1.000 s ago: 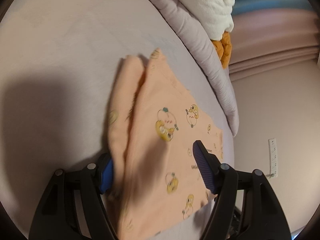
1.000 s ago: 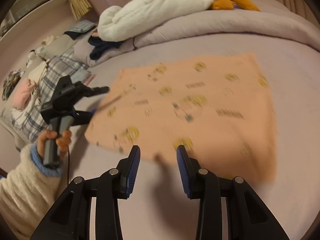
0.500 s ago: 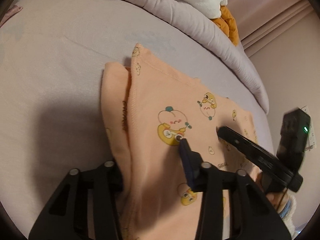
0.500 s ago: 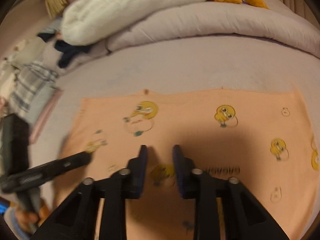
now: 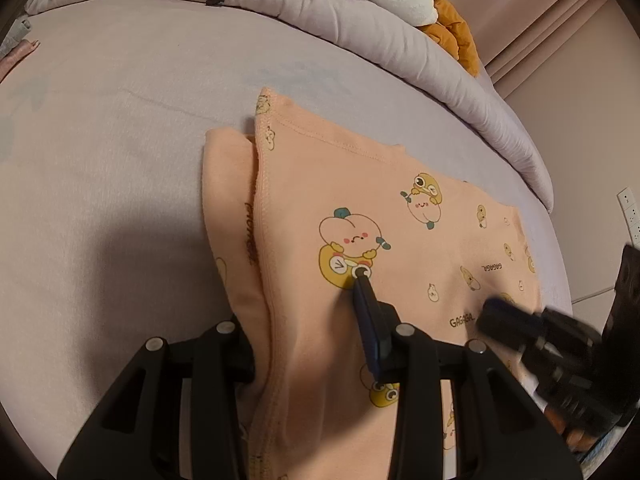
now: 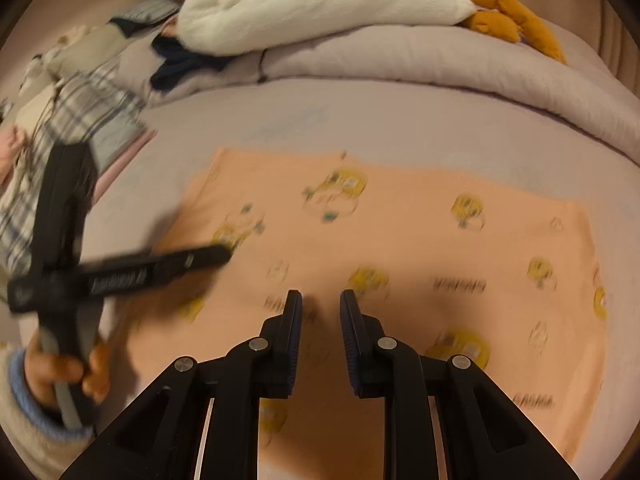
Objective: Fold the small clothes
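Observation:
A small peach garment (image 5: 400,208) with yellow cartoon prints lies flat on the lilac bed sheet (image 5: 100,120); it also shows in the right wrist view (image 6: 420,232). My left gripper (image 5: 304,312) is open, its jaws astride the garment's folded left edge: one finger (image 5: 370,320) rests on top of the cloth, the other is hidden under the fold. My right gripper (image 6: 320,300) is open by a narrow gap, empty, just above the garment's near middle. It shows blurred at the right of the left wrist view (image 5: 532,332).
A rolled lilac duvet (image 6: 440,64) runs along the far side, with a white plush (image 6: 320,0) with orange feet on it. Plaid and dark clothes (image 6: 80,112) lie at far left. A wall with a socket (image 5: 630,216) stands beyond the bed's right edge.
The garment was brought down from the air and now lies flat. The right gripper moved in over the cloth. The left gripper stays at the folded edge, camera closer.

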`<action>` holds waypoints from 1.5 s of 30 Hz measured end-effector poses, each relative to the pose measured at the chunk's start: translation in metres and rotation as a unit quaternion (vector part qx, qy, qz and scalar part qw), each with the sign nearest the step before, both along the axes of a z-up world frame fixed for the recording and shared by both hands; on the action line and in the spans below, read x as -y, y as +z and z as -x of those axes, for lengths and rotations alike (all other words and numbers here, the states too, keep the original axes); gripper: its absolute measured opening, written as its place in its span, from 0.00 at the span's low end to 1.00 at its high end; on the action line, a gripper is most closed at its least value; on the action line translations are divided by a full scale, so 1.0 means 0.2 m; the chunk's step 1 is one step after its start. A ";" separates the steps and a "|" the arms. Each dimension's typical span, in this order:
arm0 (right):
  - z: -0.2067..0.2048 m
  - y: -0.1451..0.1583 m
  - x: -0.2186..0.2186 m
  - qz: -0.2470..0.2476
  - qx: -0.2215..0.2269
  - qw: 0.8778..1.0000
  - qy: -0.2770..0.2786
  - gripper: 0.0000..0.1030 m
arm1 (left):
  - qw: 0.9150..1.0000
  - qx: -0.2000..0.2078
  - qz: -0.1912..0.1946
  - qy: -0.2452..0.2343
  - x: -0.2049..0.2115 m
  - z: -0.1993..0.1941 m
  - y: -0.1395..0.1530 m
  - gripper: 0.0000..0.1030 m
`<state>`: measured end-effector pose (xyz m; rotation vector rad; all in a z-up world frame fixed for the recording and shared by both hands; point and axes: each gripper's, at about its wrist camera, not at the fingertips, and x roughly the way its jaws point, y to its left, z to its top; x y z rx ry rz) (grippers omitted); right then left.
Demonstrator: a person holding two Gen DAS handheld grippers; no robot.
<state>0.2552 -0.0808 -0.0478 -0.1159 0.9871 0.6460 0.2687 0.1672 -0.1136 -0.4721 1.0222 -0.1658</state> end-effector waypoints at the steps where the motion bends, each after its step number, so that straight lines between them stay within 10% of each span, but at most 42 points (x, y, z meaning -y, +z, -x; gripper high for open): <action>1: 0.02 -0.02 0.00 0.013 -0.001 1.000 0.002 0.22 | 1.000 0.000 0.000 0.000 0.00 0.00 0.00 0.36; 23: 0.21 -0.12 0.07 0.021 0.000 1.000 0.008 0.22 | 1.000 -0.002 -0.008 -0.004 0.02 0.00 0.01 0.36; 32: 0.09 -0.03 0.27 -0.104 -0.052 0.992 -0.043 0.27 | 0.999 -0.009 0.039 0.009 0.01 0.03 0.13 0.11; 40: -0.04 -0.03 0.44 -0.237 -0.110 0.962 -0.086 0.40 | 0.999 0.016 0.003 -0.039 0.26 -0.01 0.34 0.11; 45: -0.17 -0.15 0.49 -0.344 -0.197 0.911 -0.116 0.59 | 0.996 0.005 -0.030 -0.080 0.50 -0.07 0.34 0.14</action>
